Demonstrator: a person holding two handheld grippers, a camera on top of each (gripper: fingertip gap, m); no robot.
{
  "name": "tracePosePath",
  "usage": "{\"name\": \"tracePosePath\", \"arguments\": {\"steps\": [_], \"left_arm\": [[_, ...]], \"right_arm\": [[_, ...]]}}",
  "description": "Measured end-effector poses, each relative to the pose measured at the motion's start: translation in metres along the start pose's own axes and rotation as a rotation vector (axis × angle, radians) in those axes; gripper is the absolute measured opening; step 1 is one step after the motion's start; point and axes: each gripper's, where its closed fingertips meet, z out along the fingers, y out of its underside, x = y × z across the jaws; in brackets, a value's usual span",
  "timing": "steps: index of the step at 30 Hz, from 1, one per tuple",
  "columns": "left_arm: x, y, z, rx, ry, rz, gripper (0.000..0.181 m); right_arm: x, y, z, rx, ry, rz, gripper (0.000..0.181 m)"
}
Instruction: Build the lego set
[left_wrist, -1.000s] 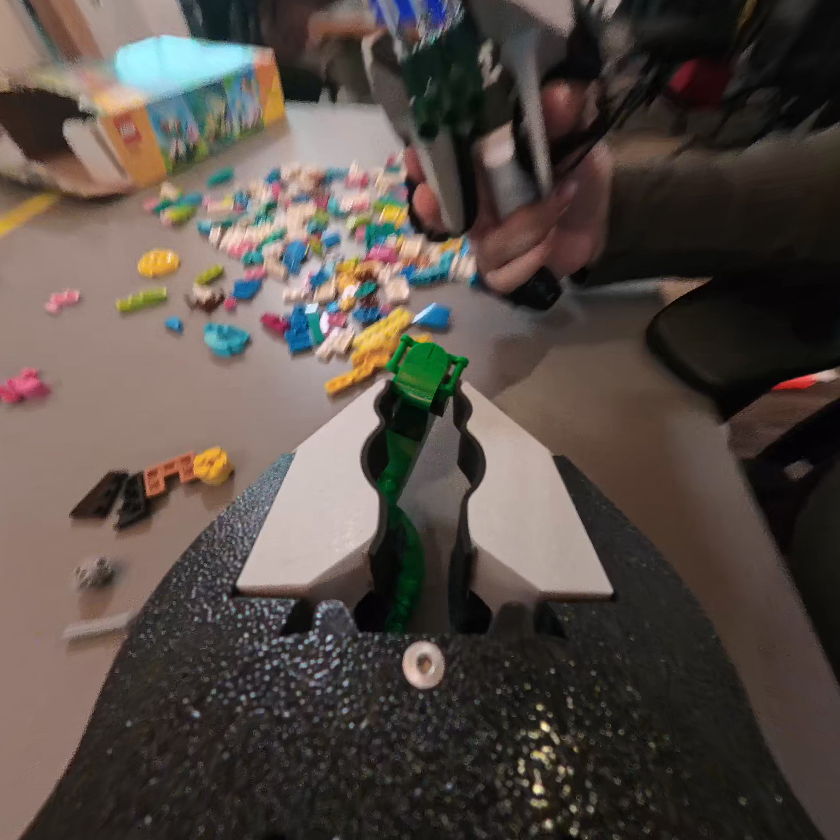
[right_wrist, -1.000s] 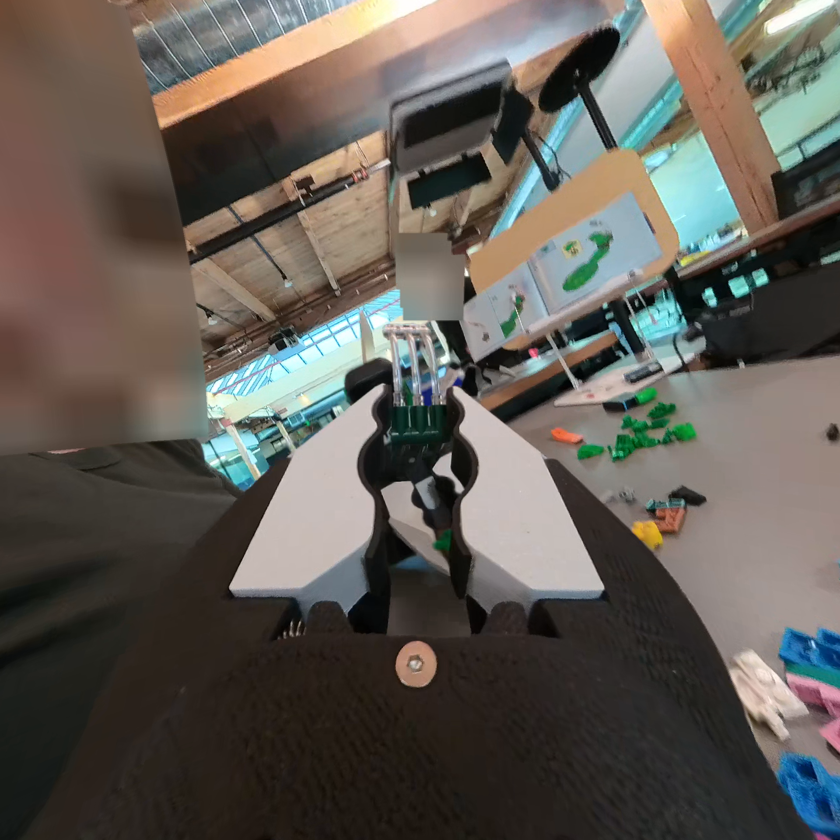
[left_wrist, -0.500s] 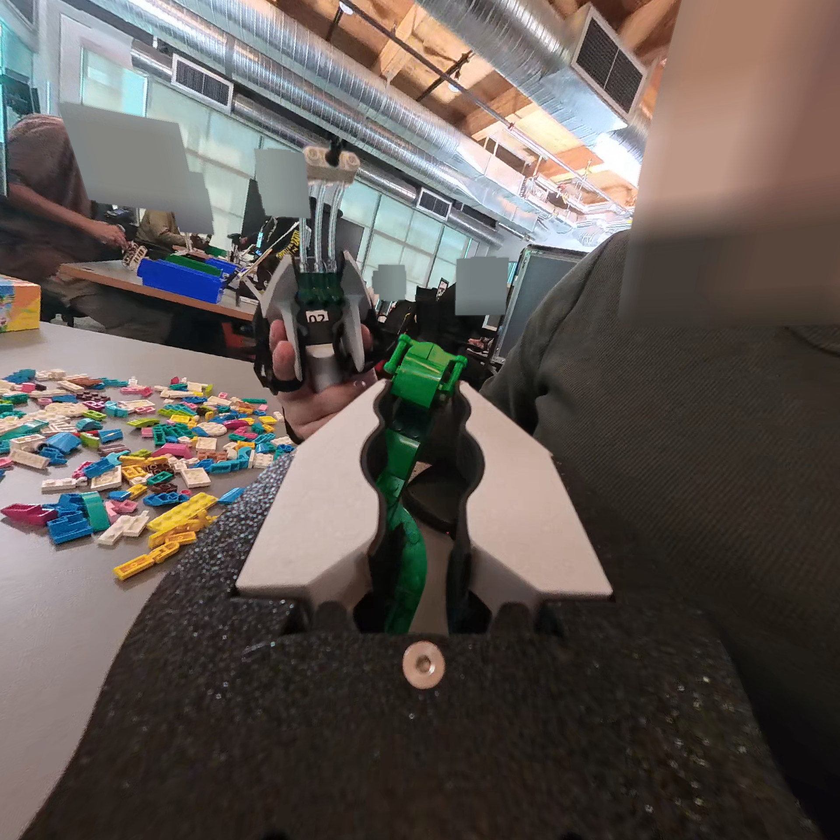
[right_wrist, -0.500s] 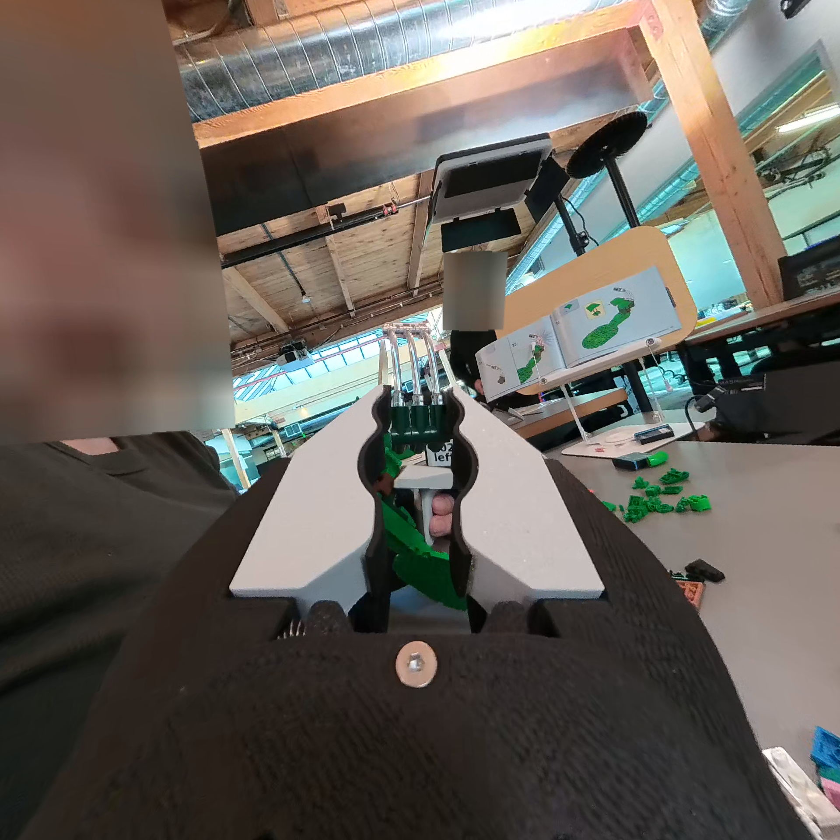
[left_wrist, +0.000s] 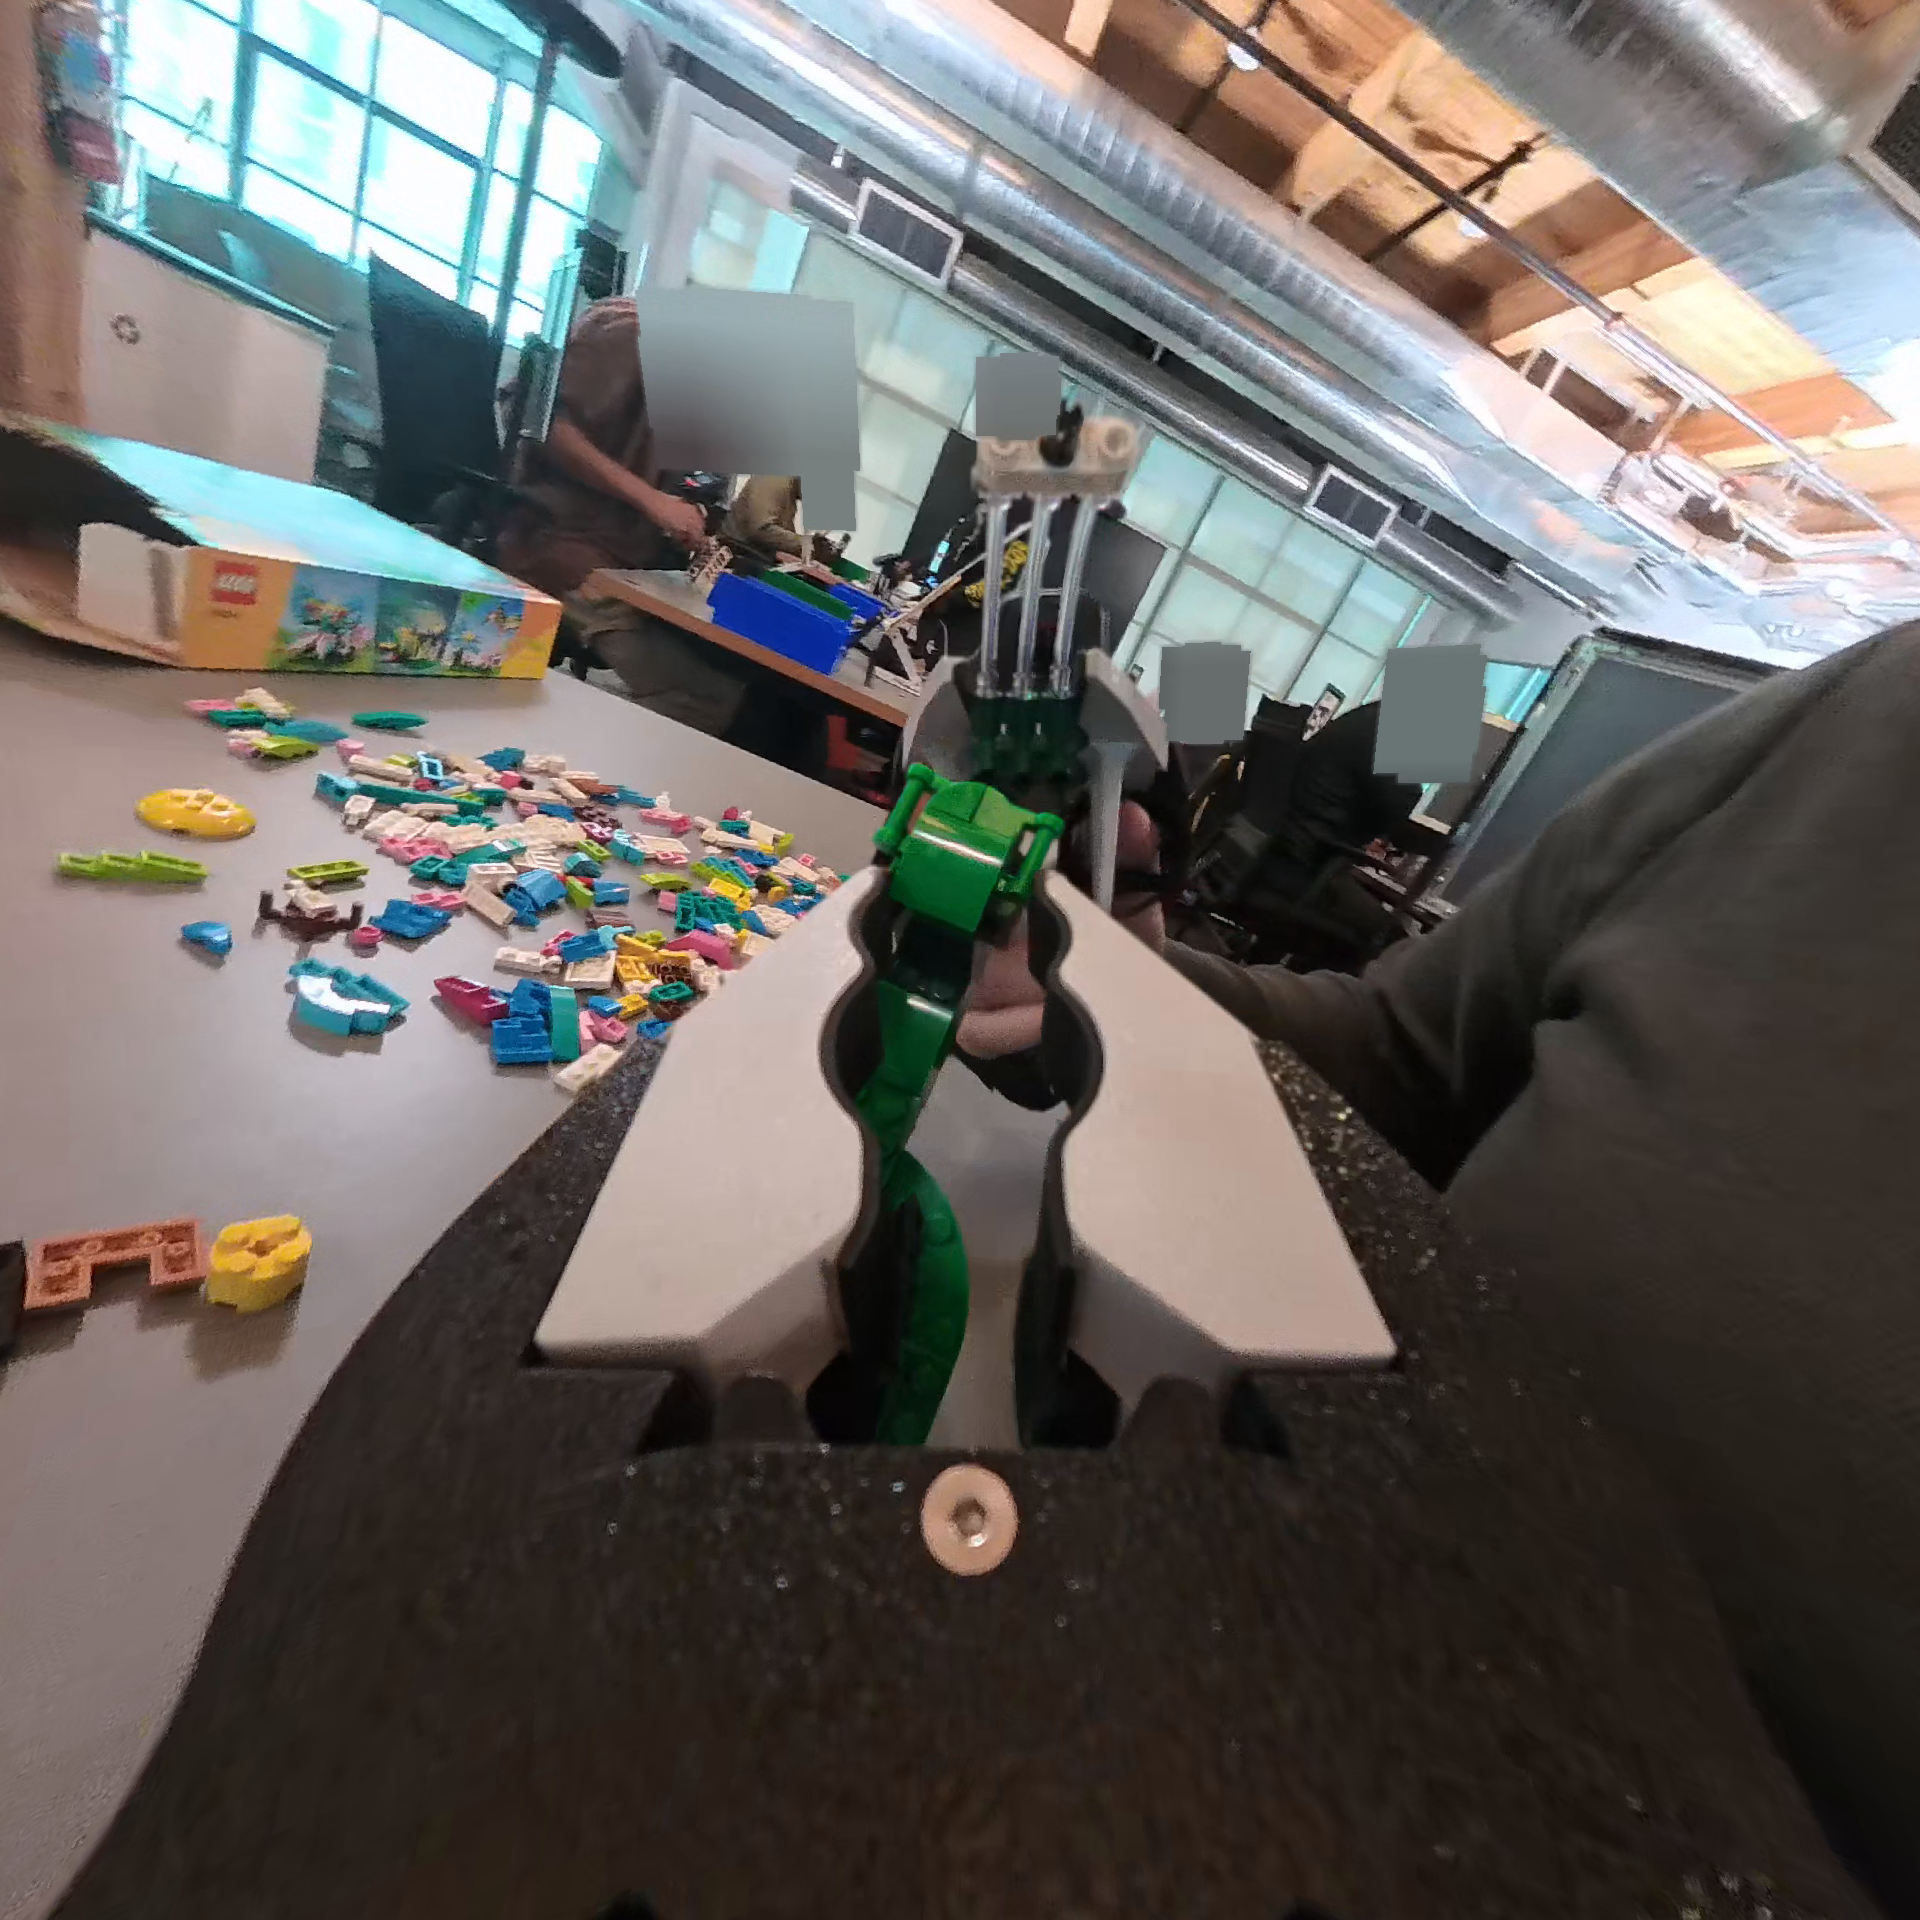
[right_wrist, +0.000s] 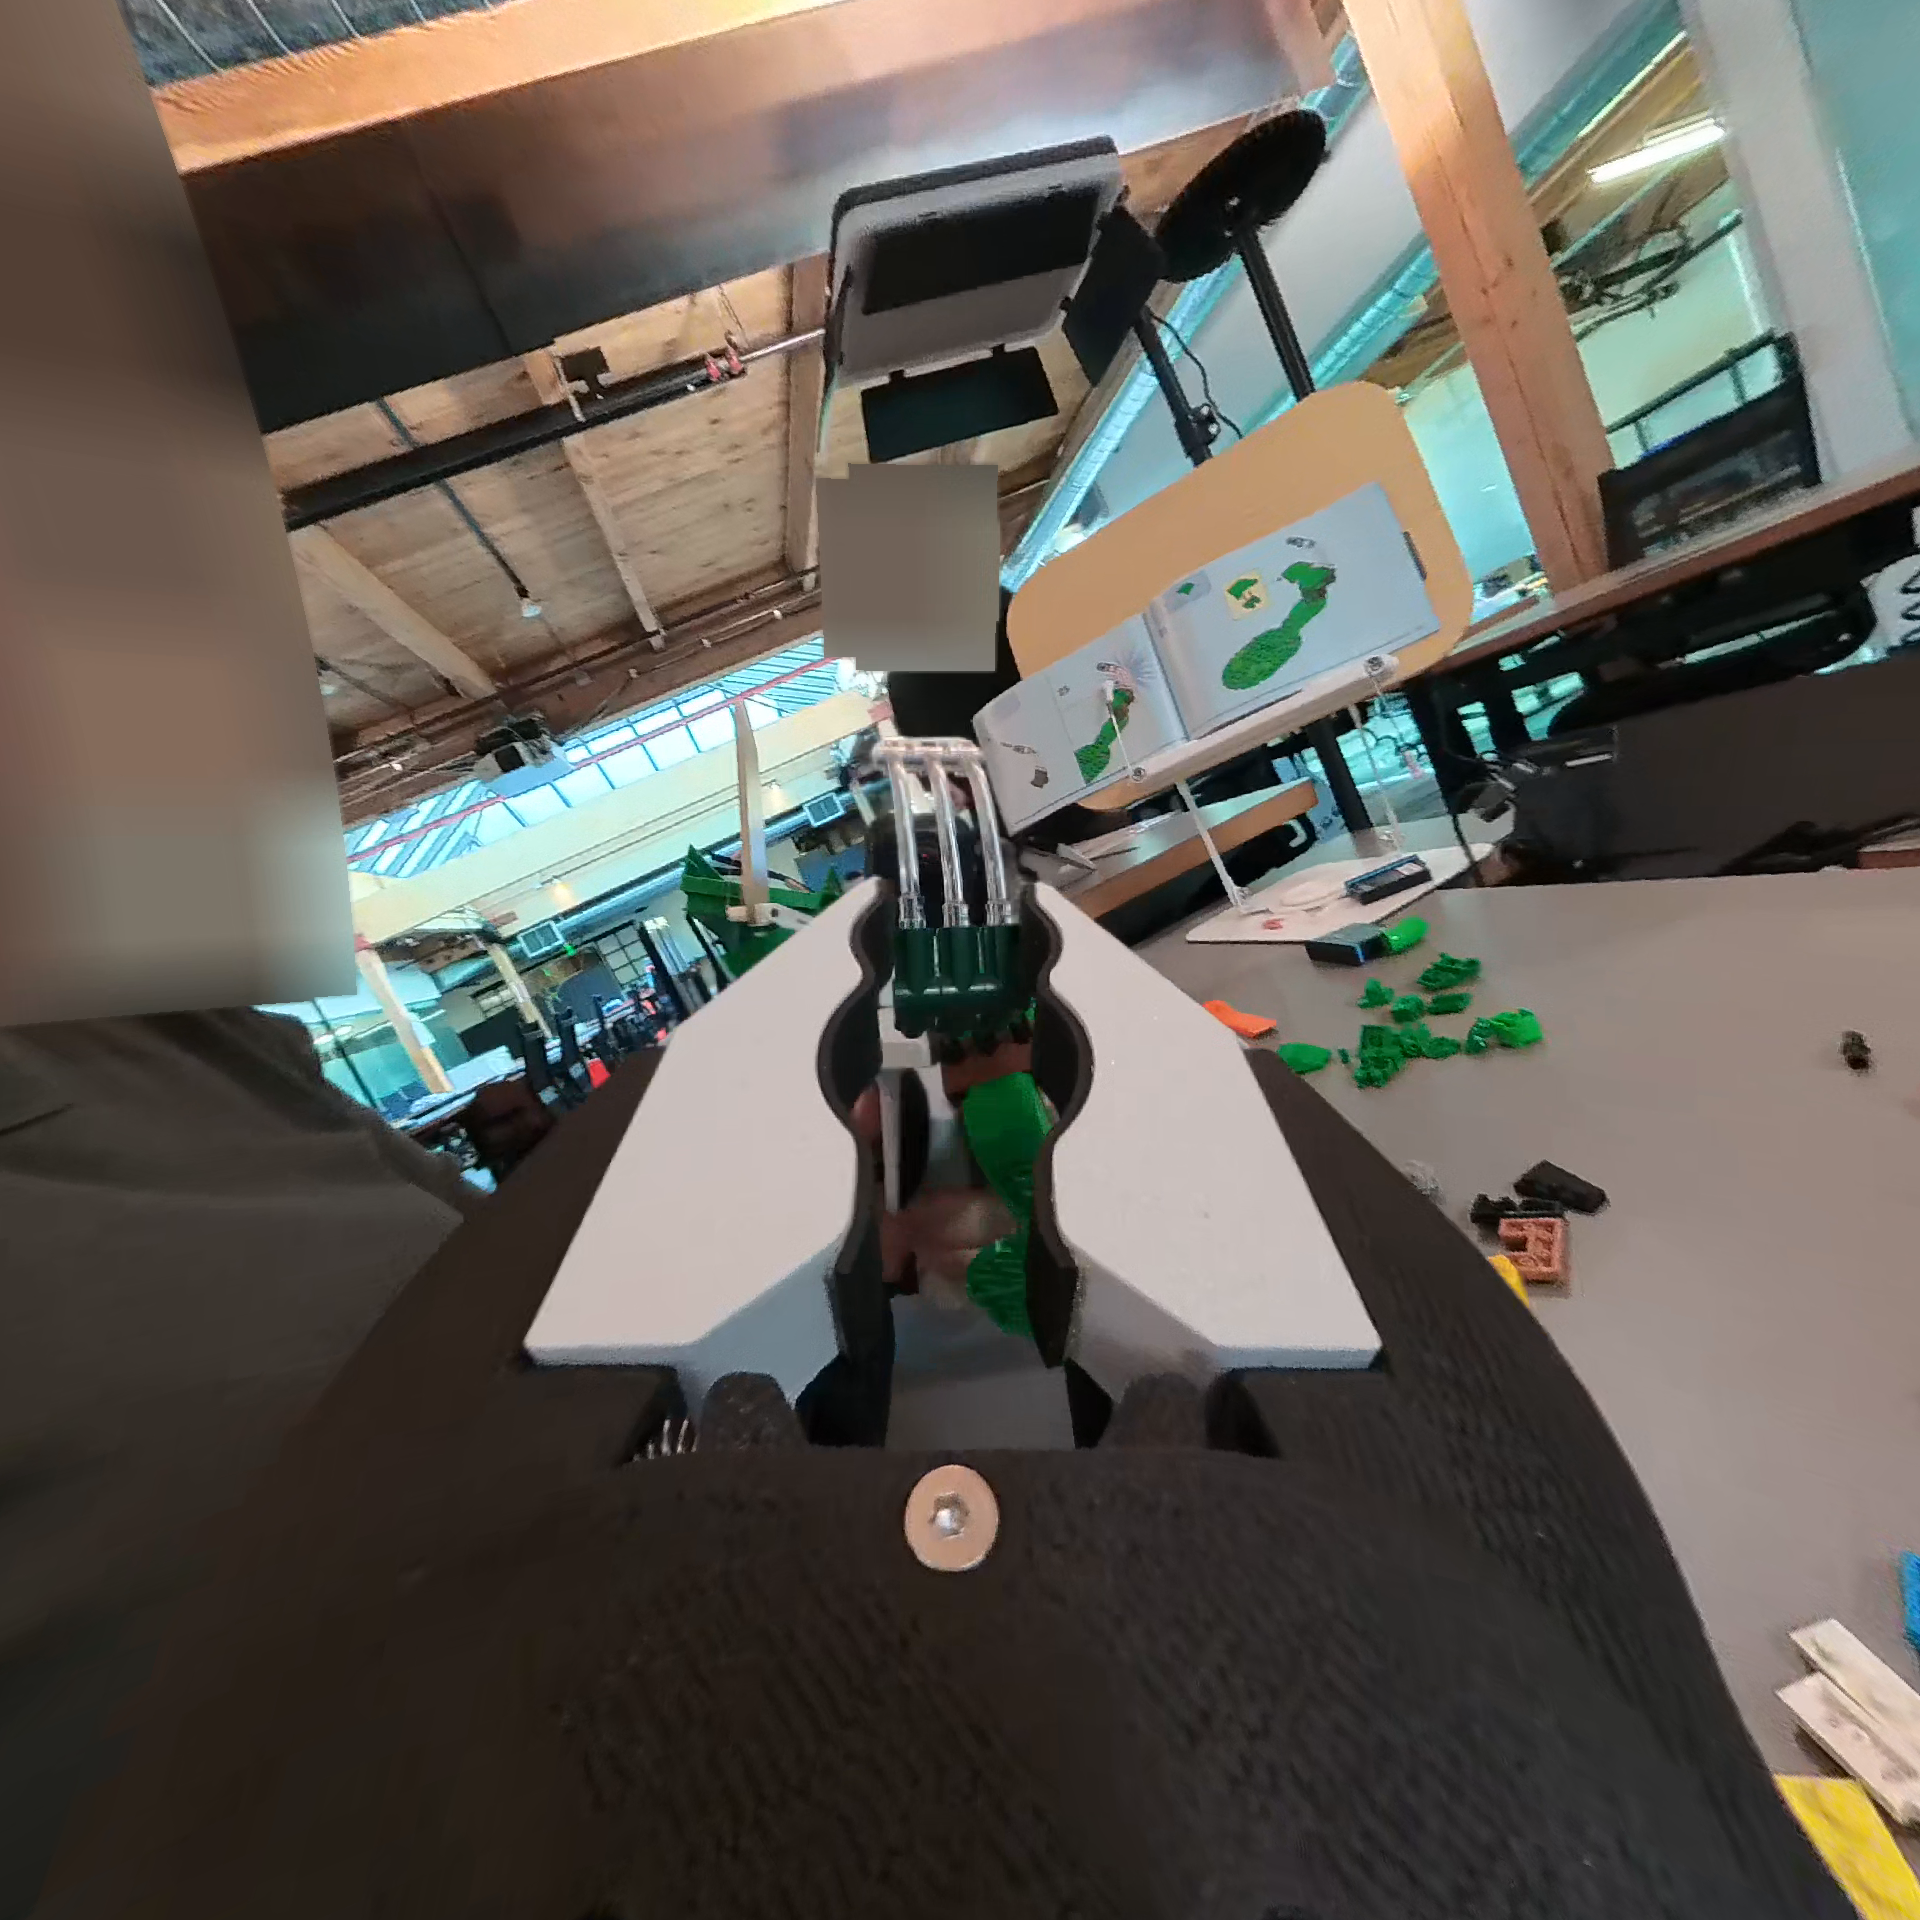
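Note:
My left gripper (left_wrist: 958, 894) is shut on a bright green lego stem assembly (left_wrist: 961, 862), whose hinged top piece sticks out past the fingertips. My right gripper (right_wrist: 951, 914) is shut on a dark green block carrying three clear rods (right_wrist: 940, 831). In the left wrist view the right gripper (left_wrist: 1023, 727) stands just behind the green top piece, rods upright and capped by a pale plate (left_wrist: 1049, 457). Both are held in the air, close together. In the right wrist view the green stem (right_wrist: 1003, 1143) shows below the block, between my fingers.
A pile of loose coloured bricks (left_wrist: 540, 894) and the set's box (left_wrist: 312, 613) lie on the grey table (left_wrist: 156, 1039). A brown plate (left_wrist: 109, 1257) and a yellow round brick (left_wrist: 258, 1257) lie nearer. An instruction booklet on a stand (right_wrist: 1226, 665) and green pieces (right_wrist: 1423, 1023) sit farther off. The grippers' ends are close to 5 cm from one another. The yellow round brick (left_wrist: 258, 1257) sits 15 cm or so from the ends of my left fingers.
Both grippers have tilted up from the table and come together. The right gripper's rod piece has moved from left of the green stem to just behind its top.

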Motion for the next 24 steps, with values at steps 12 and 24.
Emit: {"name": "tracePosePath", "arguments": {"steps": [12, 24], "left_arm": [[-0.008, 0.003, 0.004, -0.001, -0.053, -0.12, 0.023], [-0.011, 0.006, 0.004, -0.009, -0.07, -0.115, 0.023]], "right_arm": [[0.017, 0.009, 0.012, 0.025, 0.133, -0.027, 0.022], [0.019, 0.019, 0.016, -0.015, 0.158, -0.058, 0.023]]}}
